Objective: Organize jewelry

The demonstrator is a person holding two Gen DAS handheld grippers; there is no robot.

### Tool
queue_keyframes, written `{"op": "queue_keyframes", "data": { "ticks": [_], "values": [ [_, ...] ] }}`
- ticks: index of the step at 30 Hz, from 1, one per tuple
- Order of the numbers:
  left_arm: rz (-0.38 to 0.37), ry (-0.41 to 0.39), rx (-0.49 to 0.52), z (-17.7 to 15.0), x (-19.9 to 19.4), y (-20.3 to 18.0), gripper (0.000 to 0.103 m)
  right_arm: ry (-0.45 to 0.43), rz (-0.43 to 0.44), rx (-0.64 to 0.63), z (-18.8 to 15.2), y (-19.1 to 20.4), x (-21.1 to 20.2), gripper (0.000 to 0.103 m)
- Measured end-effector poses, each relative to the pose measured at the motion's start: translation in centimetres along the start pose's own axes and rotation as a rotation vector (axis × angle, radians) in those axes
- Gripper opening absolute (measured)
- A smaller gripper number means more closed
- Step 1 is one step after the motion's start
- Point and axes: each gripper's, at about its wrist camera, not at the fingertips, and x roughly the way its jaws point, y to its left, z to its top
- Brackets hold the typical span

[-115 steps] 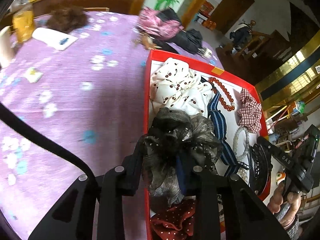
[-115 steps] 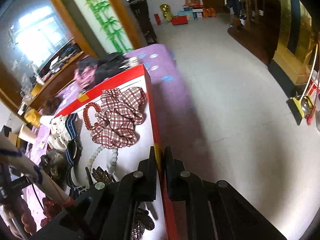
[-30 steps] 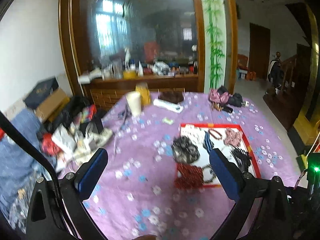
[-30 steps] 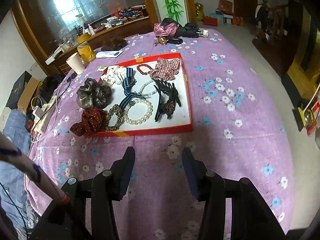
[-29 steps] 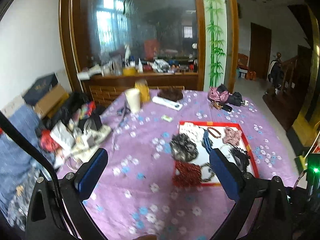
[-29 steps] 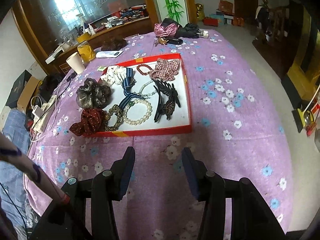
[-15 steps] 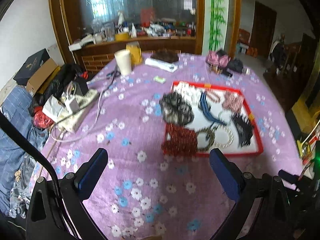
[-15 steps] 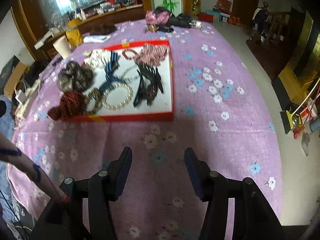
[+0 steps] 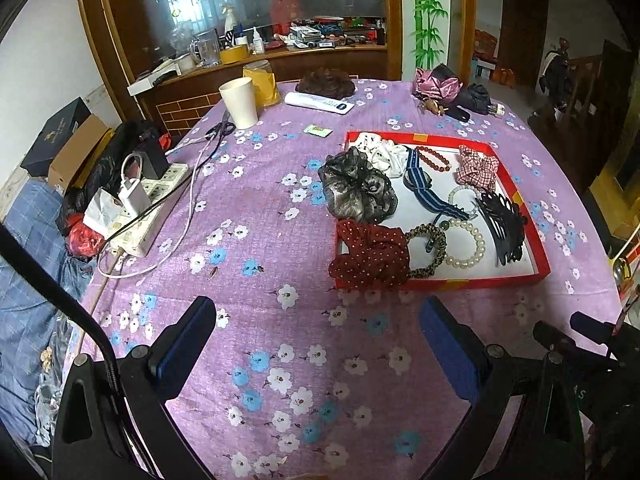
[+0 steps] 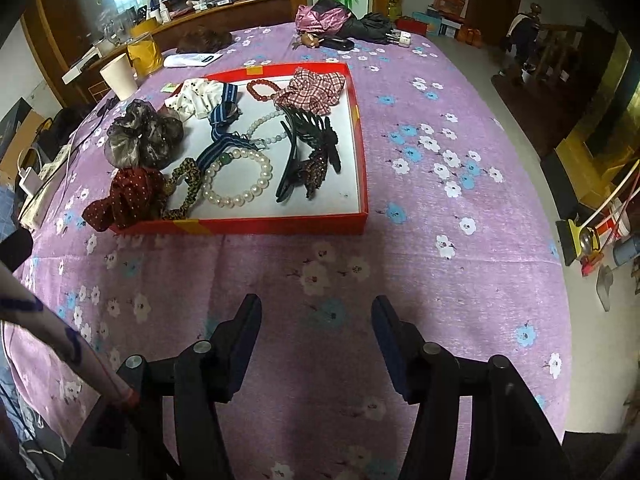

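A red tray (image 9: 460,282) with a white floor lies on the purple flowered cloth. It holds a grey-black scrunchie (image 9: 358,192), a dark red dotted scrunchie (image 10: 124,196), a pearl bracelet (image 10: 236,180), a black claw clip (image 10: 308,148), a checked scrunchie (image 10: 312,88), a red bead bracelet (image 9: 432,158) and a blue striped band (image 9: 424,188). My left gripper (image 9: 316,320) hovers wide open over bare cloth, short of the tray's near wall. My right gripper (image 10: 316,316) stands before the tray's front wall (image 10: 260,226); its jaws are opening with nothing between them.
A paper cup (image 9: 240,102), a yellow jar (image 9: 262,82) and scissors (image 9: 222,126) stand at the far left. A power strip with cables (image 9: 148,208) lies along the left edge. Folded umbrellas (image 9: 452,88) sit behind the tray. The table's right edge (image 10: 560,280) drops to the floor.
Earlier the left gripper held the grey-black scrunchie and the right pinched the tray's rim; both have let go and drawn back. Lately both views sank and tilted down, and the right jaws spread wider.
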Motion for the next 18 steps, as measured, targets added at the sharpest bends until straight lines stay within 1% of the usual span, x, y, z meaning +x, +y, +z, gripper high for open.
{"op": "queue_keyframes", "data": {
  "ticks": [5,9,13,18],
  "values": [
    [-0.046,0.030,-0.008,0.1,0.6,0.1,0.101,-0.020,-0.022,0.000,0.5,0.3,-0.4,0.061],
    [-0.069,0.040,-0.011,0.2,0.8,-0.1,0.101,-0.025,-0.051,0.002,0.9,0.1,-0.8,0.063],
    [-0.093,0.034,-0.019,0.5,0.6,-0.3,0.101,-0.030,-0.072,0.010,1.1,-0.2,-1.2,0.064],
    [-0.103,0.028,-0.025,0.8,0.3,-0.4,0.101,-0.046,-0.089,0.008,1.2,-0.3,-2.0,0.064]
  ]
}}
